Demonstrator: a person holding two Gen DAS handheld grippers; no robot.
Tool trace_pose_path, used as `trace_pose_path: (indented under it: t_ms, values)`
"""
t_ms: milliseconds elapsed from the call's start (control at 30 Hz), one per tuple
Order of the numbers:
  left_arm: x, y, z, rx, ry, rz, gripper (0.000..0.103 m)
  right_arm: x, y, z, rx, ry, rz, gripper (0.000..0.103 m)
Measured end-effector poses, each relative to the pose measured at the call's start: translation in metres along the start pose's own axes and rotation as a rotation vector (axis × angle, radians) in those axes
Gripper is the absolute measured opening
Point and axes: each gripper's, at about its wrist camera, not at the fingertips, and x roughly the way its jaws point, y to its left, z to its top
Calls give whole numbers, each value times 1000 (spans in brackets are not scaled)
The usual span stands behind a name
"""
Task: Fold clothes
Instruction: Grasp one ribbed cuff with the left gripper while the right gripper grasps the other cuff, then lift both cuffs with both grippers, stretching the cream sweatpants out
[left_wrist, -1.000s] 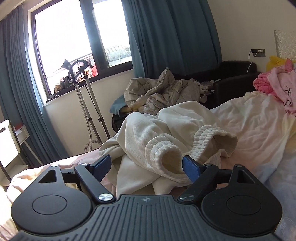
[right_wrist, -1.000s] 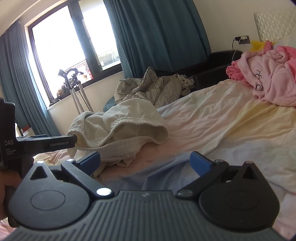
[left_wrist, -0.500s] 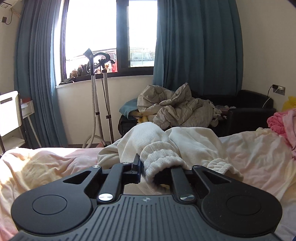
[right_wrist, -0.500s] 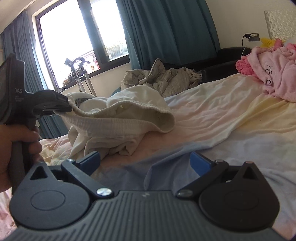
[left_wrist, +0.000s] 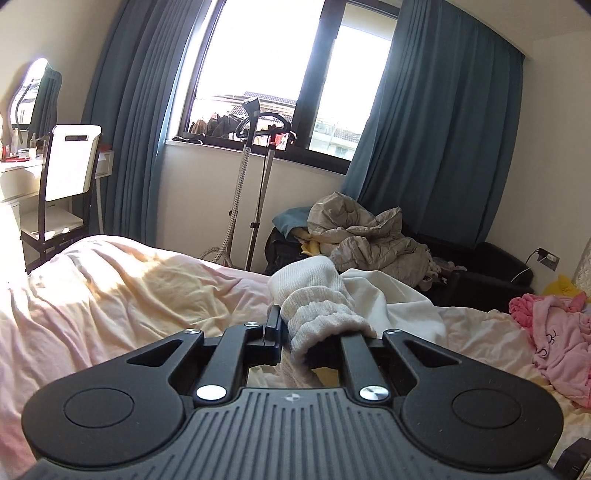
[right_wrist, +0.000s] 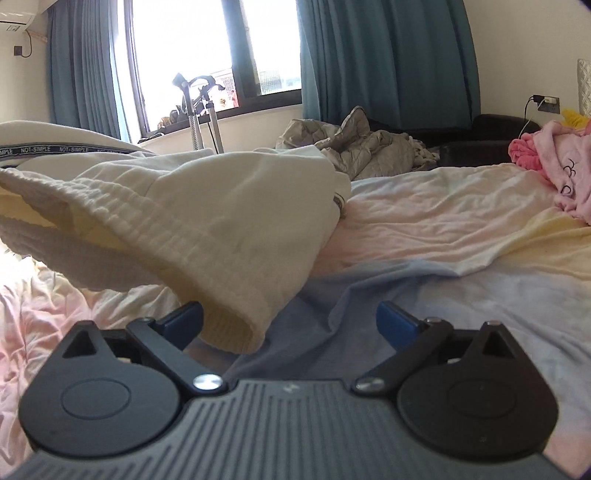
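Between the left tongs (left_wrist: 308, 338), cream sweatshirt (right_wrist: 221, 206) cuff sits pinched.

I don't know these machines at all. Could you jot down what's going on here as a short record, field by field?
setting: bedroom, pastel bed sheet
garment: cream sweatshirt, partly lifted off the bed
left gripper: jaws shut on the sweatshirt's ribbed cuff
right gripper: jaws open, the ribbed hem hanging between them, nothing gripped
other clothes: pink garment on the bed, grey quilted jacket beyond it
fold: not yet started
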Motion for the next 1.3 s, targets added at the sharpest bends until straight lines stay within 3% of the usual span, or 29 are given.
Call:
trace_pose_path:
  t_ms: [100,167,200,300,367,467,500,567,600,800,933,1100,1300]
  values:
    - [-19,41,-23,-71,19,29,13,2,17,-11,-47,24,52,97]
    - [-24,60,-38,-87,31,37,12,4,30,-18,-100,50,90,79]
    - [-26,67,-46,-88,35,40,12,5,34,-20,-113,68,100,64]
    - [-28,77,-62,-88,31,57,12,4,48,-26,-120,112,104,45]
    - [-27,80,-68,-90,18,67,12,6,53,-33,-140,121,62,46]
    - [-16,83,-72,-83,15,96,12,24,47,-45,-104,230,-6,46]
    - [-14,85,-73,-82,13,101,12,24,44,-46,-79,224,1,45]
    - [-8,88,-74,-80,8,111,13,20,41,-45,-53,180,23,33]
    - [-6,90,-75,-78,6,115,13,16,44,-43,-54,155,29,19]
    - [4,98,-77,-95,30,106,13,-34,53,-5,-16,-47,17,13]
    - [10,96,-81,-70,83,90,14,-37,53,-5,-53,-10,-43,13]
    - [25,86,-95,5,204,110,14,-34,51,-10,-92,55,-113,13]
    - [41,86,-108,33,247,130,18,-14,35,-30,-9,162,-102,15]
